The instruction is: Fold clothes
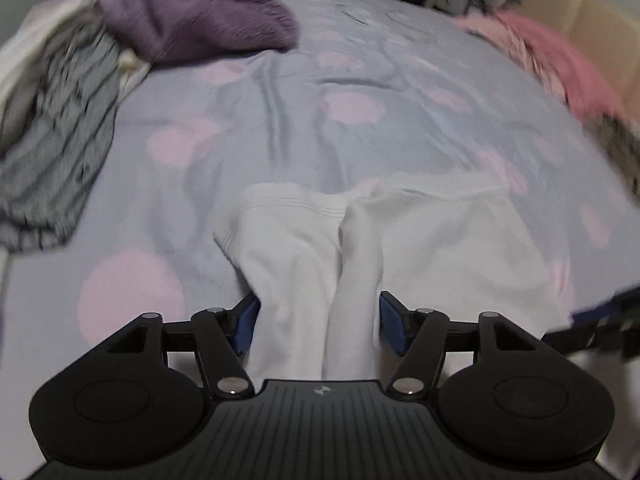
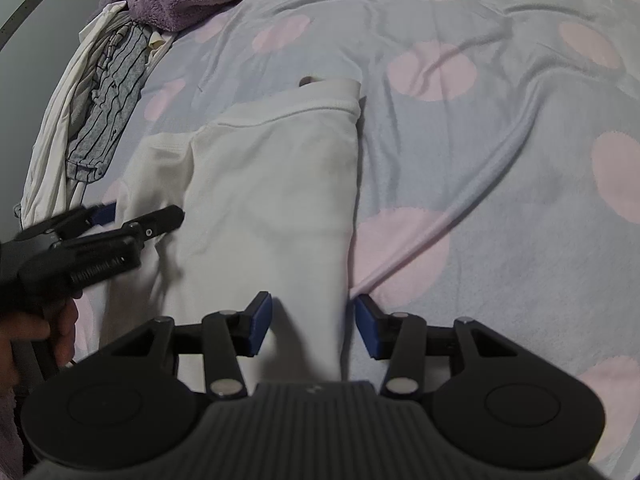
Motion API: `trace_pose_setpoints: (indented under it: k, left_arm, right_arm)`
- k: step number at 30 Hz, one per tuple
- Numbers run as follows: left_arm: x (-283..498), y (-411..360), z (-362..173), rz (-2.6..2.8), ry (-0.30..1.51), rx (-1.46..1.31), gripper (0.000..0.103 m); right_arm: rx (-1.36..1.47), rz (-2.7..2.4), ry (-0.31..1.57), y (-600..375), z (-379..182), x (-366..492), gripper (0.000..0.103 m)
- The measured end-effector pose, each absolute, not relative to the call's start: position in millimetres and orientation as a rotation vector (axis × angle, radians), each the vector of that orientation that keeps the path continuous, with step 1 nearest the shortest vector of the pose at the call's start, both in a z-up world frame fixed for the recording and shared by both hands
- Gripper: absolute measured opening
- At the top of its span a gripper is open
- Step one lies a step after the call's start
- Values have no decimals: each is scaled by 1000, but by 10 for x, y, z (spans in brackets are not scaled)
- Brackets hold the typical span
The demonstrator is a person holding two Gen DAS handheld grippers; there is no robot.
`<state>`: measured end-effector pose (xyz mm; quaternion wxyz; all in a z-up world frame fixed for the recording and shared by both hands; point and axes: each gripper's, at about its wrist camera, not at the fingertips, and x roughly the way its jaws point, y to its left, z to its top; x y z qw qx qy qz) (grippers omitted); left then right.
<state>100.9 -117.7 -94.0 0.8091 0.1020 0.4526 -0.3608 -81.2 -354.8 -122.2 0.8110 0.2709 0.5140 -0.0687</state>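
White garment (image 2: 264, 184) lies part-folded on the blue bedsheet (image 2: 500, 128) with pink dots, its hemmed edge far from the cameras. Cloth bunches up between the spread blue pads of the left gripper (image 1: 318, 326); the blur makes it hard to say whether the pads press on it. Jaws of the right gripper (image 2: 312, 326) stand apart over the garment's near right edge, not clamped on it. At the far left of the bed sit a purple fleece (image 1: 192, 8) and a striped grey garment (image 2: 108, 92); pink fabric (image 1: 560, 56) lies far right.
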Motion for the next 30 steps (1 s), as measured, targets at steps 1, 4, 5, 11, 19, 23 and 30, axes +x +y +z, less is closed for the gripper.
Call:
trace_pose_setpoints:
  k: [1, 4, 5, 11, 19, 23, 30]
  left_arm:
    - [1017, -1175, -946, -775, 970, 216, 59]
    - [1018, -1193, -962, -788, 968, 220, 59]
    - [1008, -1216, -965, -792, 966, 227, 59]
    - [1109, -1274, -971, -822, 982, 171, 36]
    - [1190, -1171, -958, -852, 1004, 54, 17]
    - [1139, -1165, -850, -867, 966, 48, 15]
    - [840, -1164, -382, -964, 812, 36, 14]
  right_arm:
    - [577, -147, 1098, -3546, -1219, -806, 50]
    - [581, -154, 1091, -3557, -1214, -778, 50]
    - [583, -156, 1086, -3562, -1211, -768, 50]
    - [609, -177, 1015, -3676, -1216, -576, 50]
    - [685, -205, 908, -3800, -1310, -448, 28]
    - [567, -194, 851, -3635, -1148, -495, 14]
    - [392, -256, 674, -3297, -585, -1009, 14]
